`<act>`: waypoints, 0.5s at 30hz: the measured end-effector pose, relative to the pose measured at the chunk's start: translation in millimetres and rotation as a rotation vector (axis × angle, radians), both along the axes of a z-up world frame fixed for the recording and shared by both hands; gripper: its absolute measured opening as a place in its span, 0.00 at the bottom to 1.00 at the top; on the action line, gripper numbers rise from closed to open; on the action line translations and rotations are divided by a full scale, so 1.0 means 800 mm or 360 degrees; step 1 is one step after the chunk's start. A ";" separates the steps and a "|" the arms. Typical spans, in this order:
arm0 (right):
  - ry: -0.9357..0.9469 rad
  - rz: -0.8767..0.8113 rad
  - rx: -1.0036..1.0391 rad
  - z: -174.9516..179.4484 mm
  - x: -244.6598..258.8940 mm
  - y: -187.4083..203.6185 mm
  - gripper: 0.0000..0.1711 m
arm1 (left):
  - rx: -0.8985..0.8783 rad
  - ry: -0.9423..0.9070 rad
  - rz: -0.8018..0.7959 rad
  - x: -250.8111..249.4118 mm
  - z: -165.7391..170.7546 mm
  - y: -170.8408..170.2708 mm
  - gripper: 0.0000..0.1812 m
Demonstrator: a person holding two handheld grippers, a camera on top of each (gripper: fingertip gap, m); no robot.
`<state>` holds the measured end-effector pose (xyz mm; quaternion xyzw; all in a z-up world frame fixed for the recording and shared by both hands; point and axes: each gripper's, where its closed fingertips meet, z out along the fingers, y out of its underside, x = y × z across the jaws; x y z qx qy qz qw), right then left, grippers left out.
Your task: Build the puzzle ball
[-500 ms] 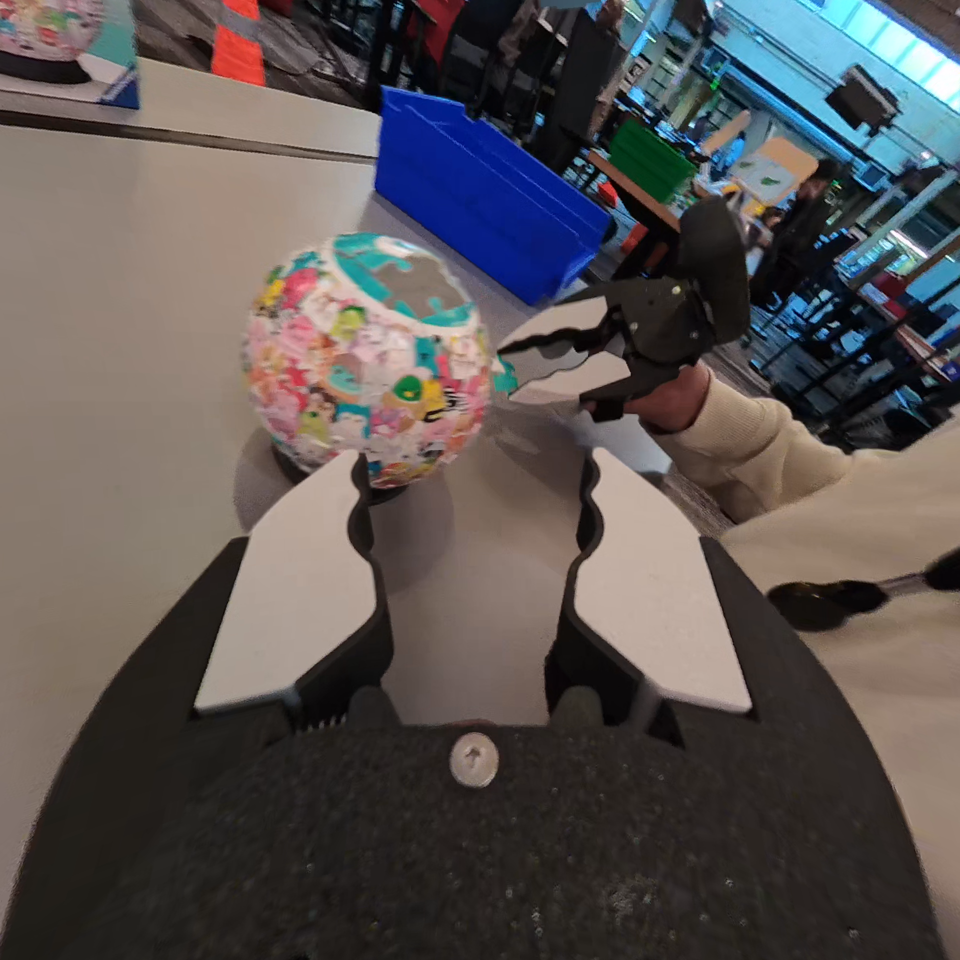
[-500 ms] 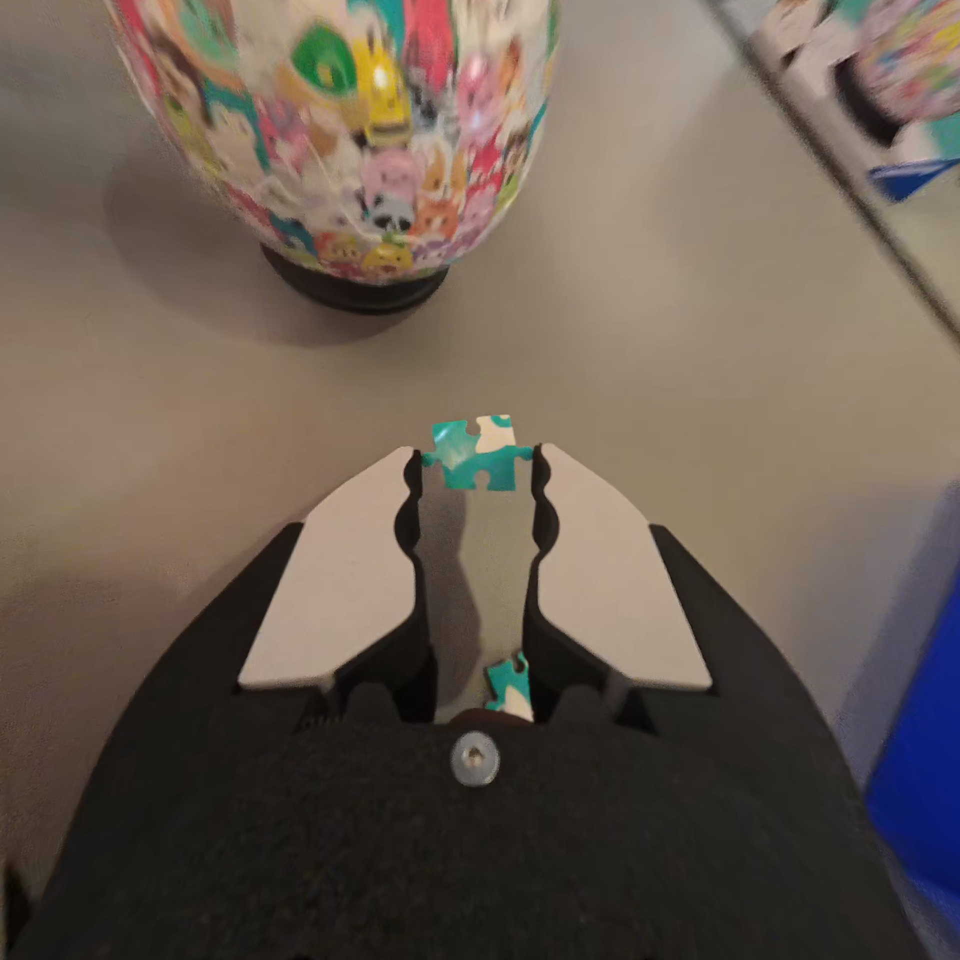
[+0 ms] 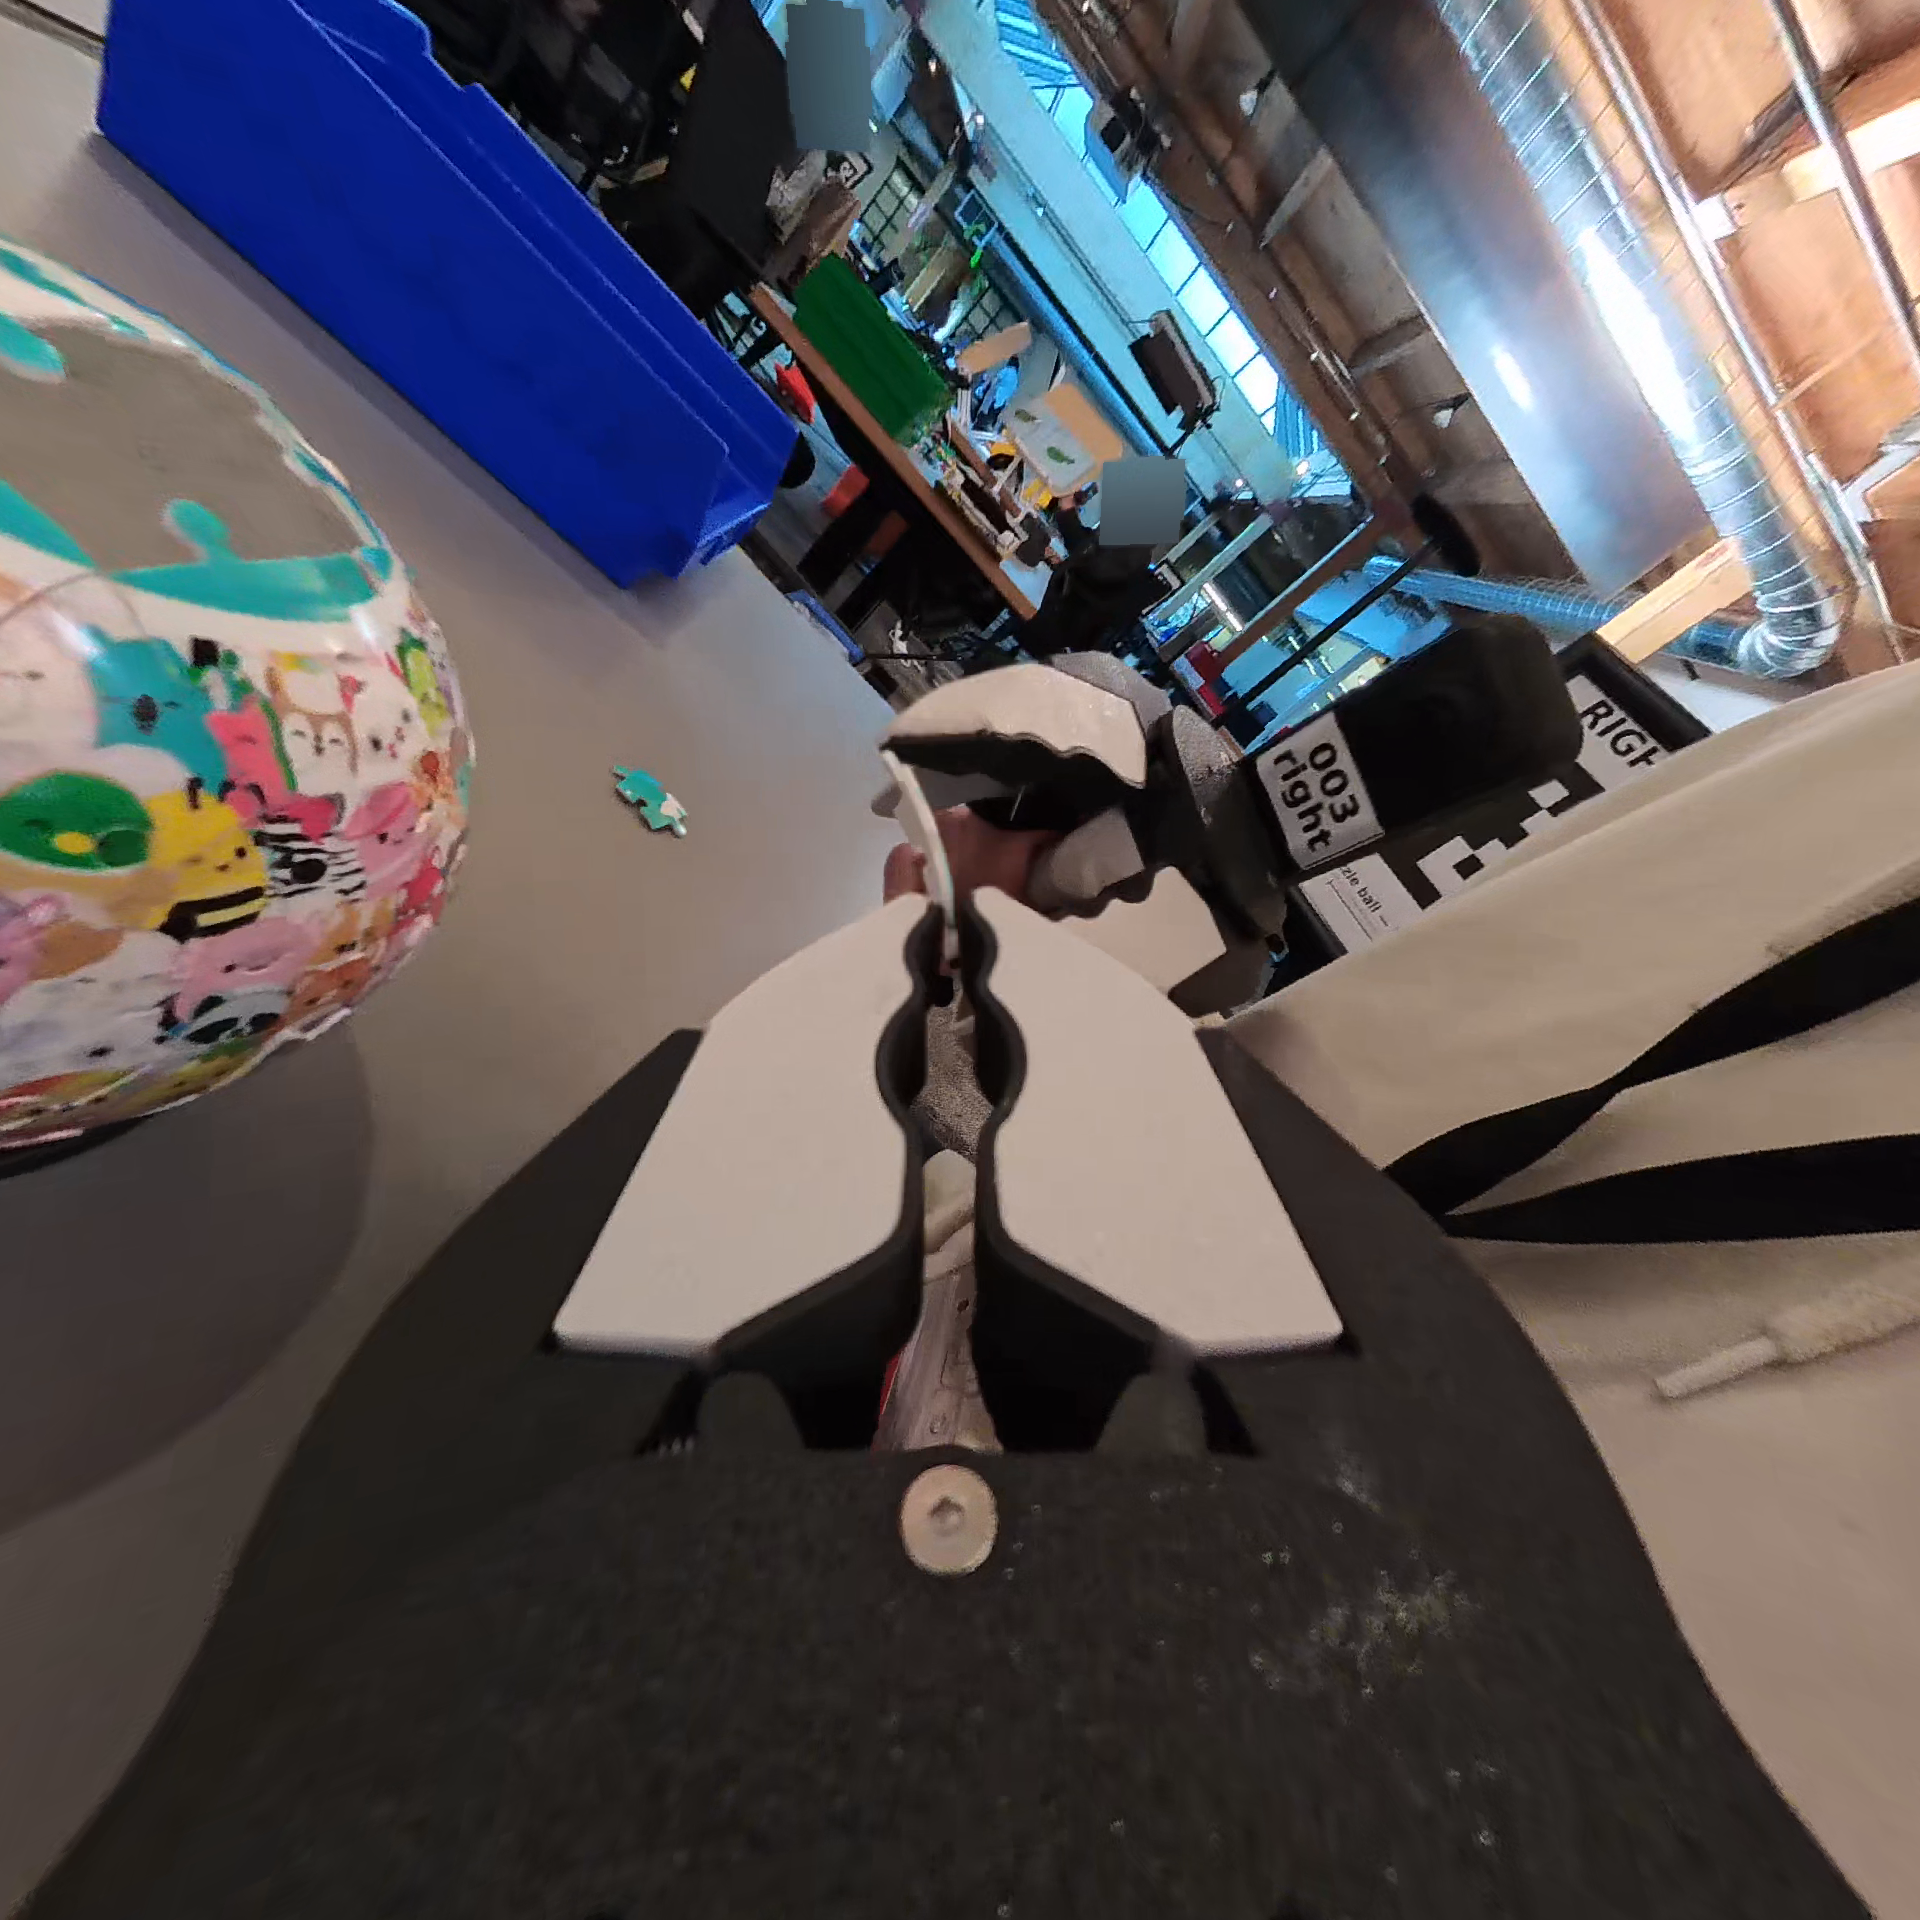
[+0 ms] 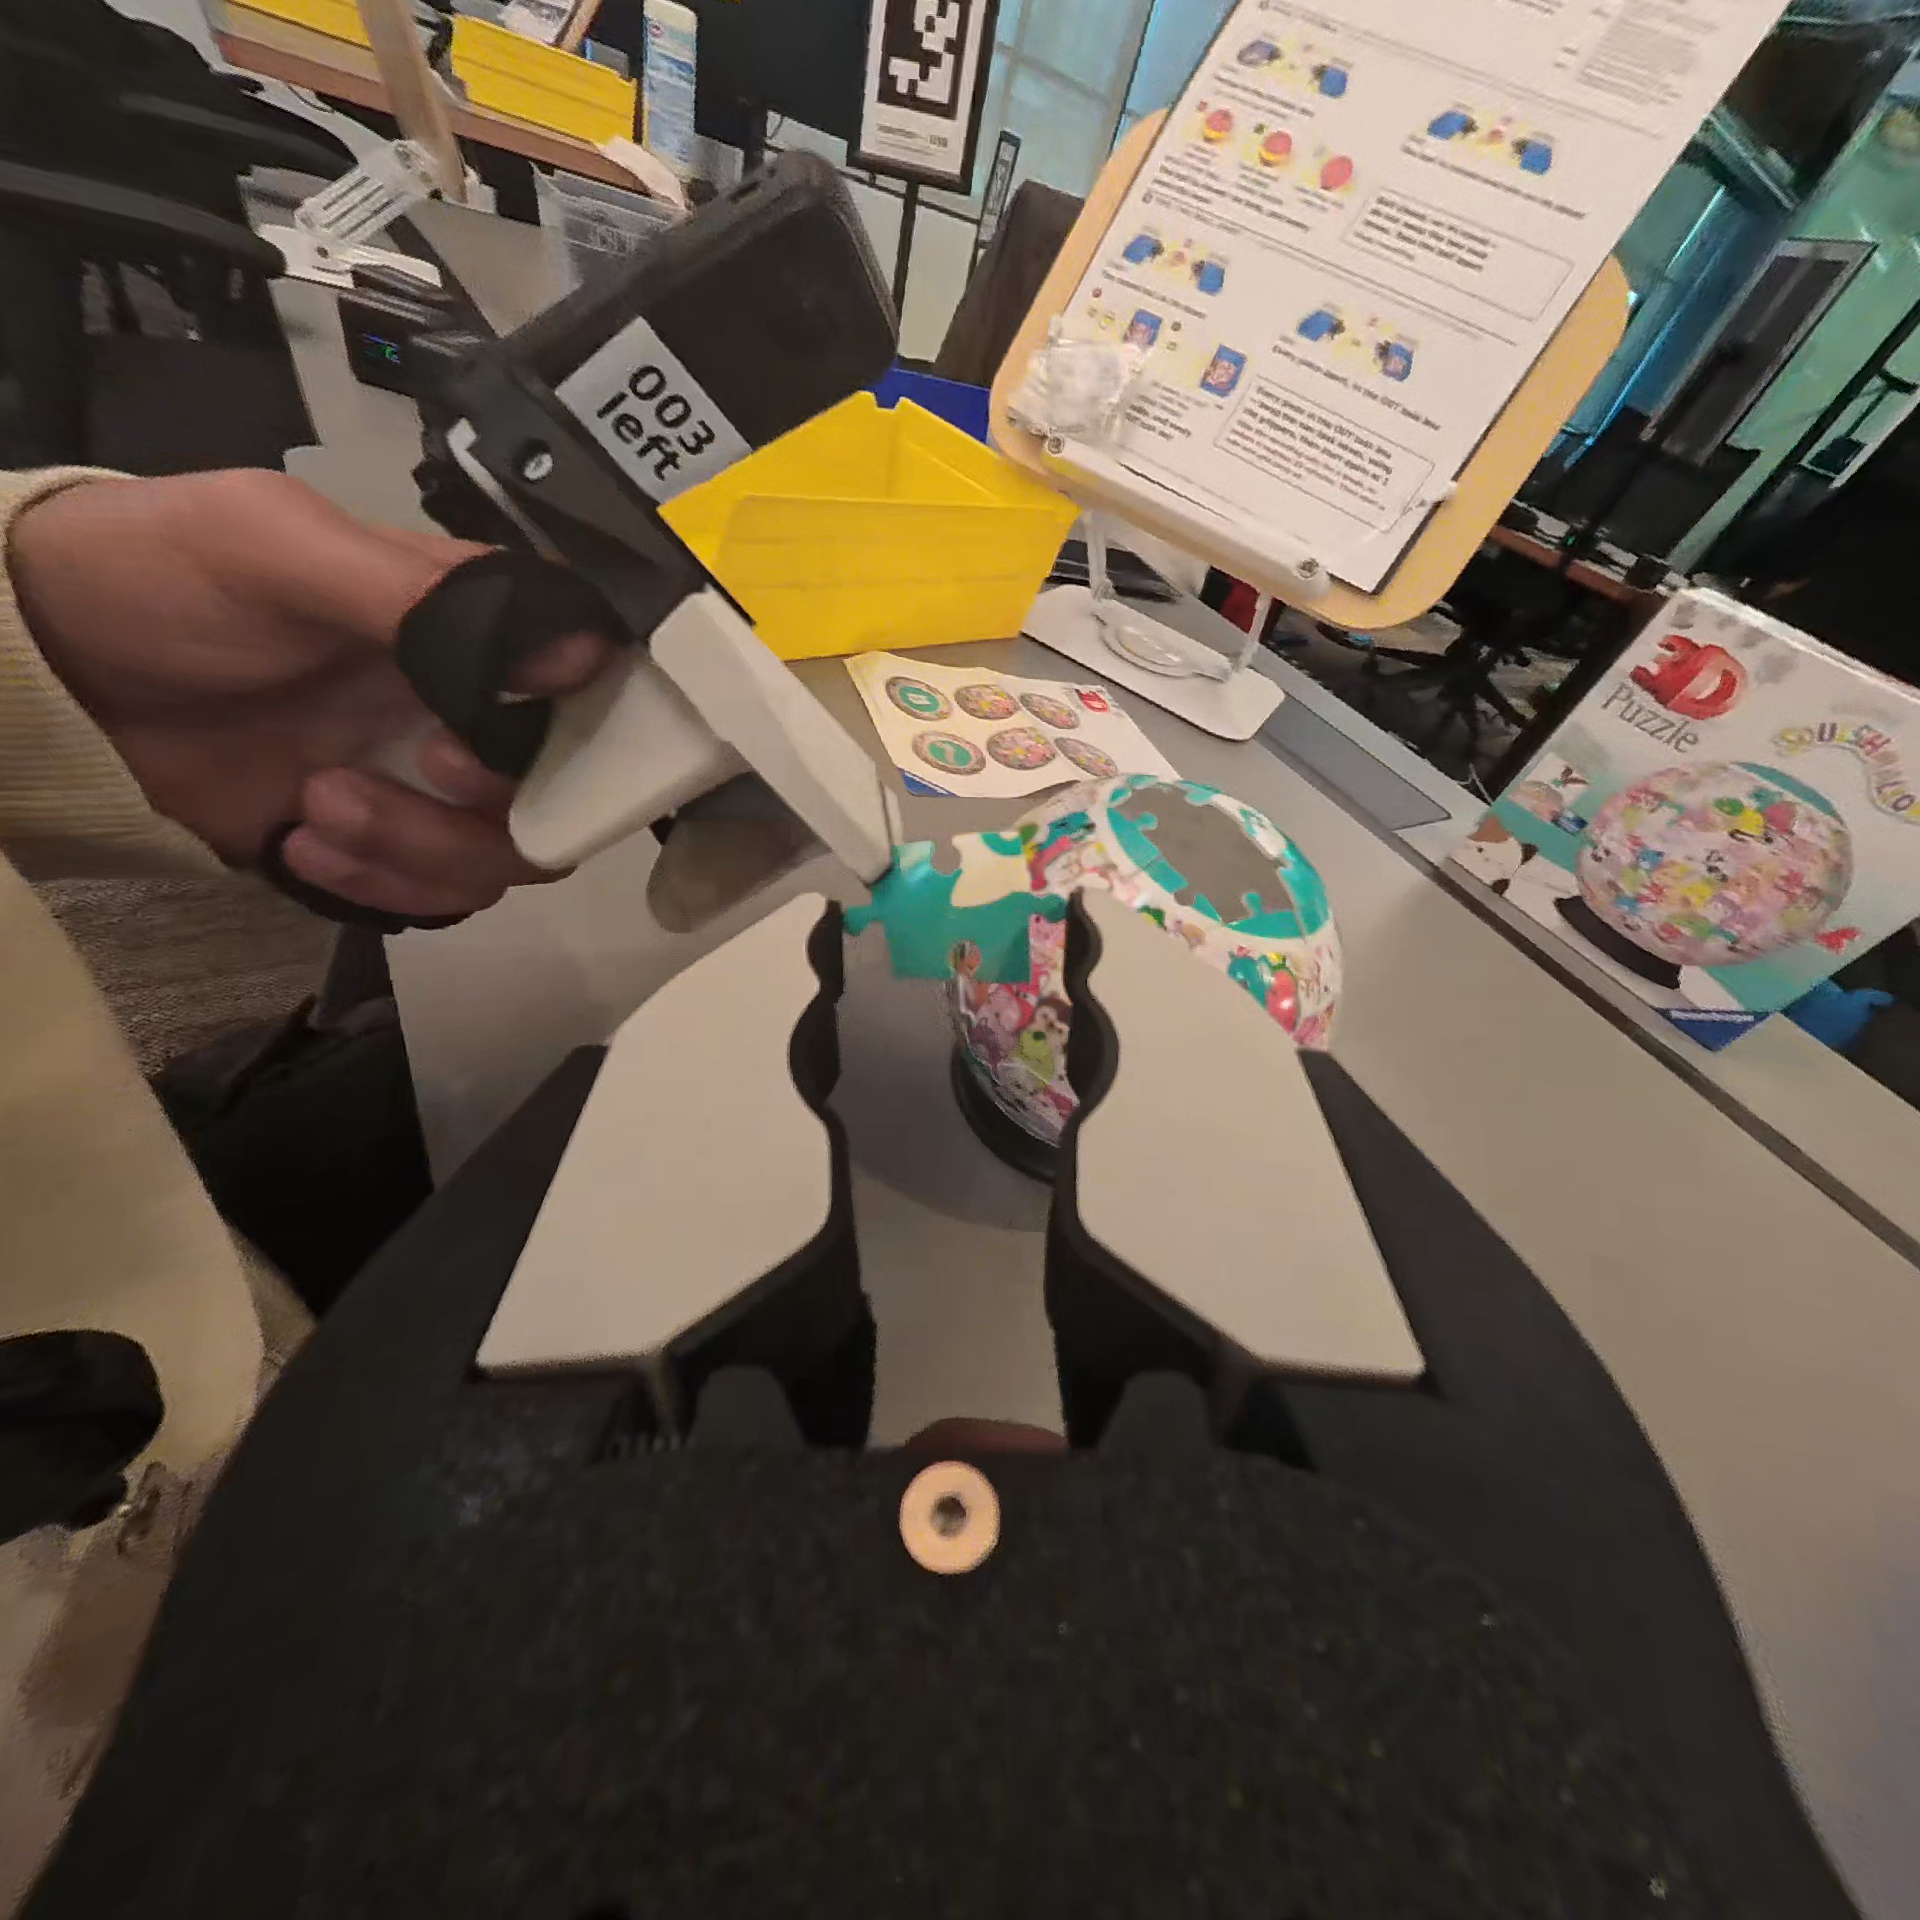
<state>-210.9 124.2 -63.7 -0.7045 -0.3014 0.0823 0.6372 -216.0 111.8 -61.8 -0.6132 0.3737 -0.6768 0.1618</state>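
While both tools meet in the air just above the table (image 4: 1558,1195), a handover looks to be the step in hand. Nearest me, the right tool (image 4: 951,925) has its fingers closed in on a teal and white puzzle piece (image 4: 961,914), spanned flat between the tips. The left tool (image 4: 878,847) comes in from the side, closed tight on the left edge of that same piece; in its own view the piece shows only as a thin white sliver pinched at the tips. So both grip it at once.

Just beyond them stands the puzzle ball (image 4: 1174,914) on its dark stand (image 4: 1003,1127), nearly complete, with a ragged hole open at the top. A second loose piece (image 3: 649,798) lies on the table between the ball and the blue bin (image 3: 436,281).

I would judge that the next move calls for one tool to let go cleanly, then for the piece to be turned until its curve and tabs match the rim of the hole, and pressed in gently so the ball does not roll off the stand.

As for writing: each tool carries a small printed tag. Farther back lie a leaflet (image 4: 997,727) with round pictures, a yellow bin (image 4: 873,551), an instruction board (image 4: 1340,270) on a stand, and to the right the puzzle's box (image 4: 1704,821), printed with a brand mark and a picture of the finished ball.
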 end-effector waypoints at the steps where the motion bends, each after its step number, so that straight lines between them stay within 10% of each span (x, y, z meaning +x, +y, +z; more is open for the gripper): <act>1: -0.0020 0.0017 -0.0004 -0.001 -0.004 0.000 0.23 | -0.0002 -0.0006 -0.0017 -0.001 0.001 -0.001 0.02; 15: -0.0142 0.0130 -0.0111 -0.024 -0.022 0.018 0.23 | 0.0033 -0.0002 -0.0004 -0.004 -0.001 0.007 0.00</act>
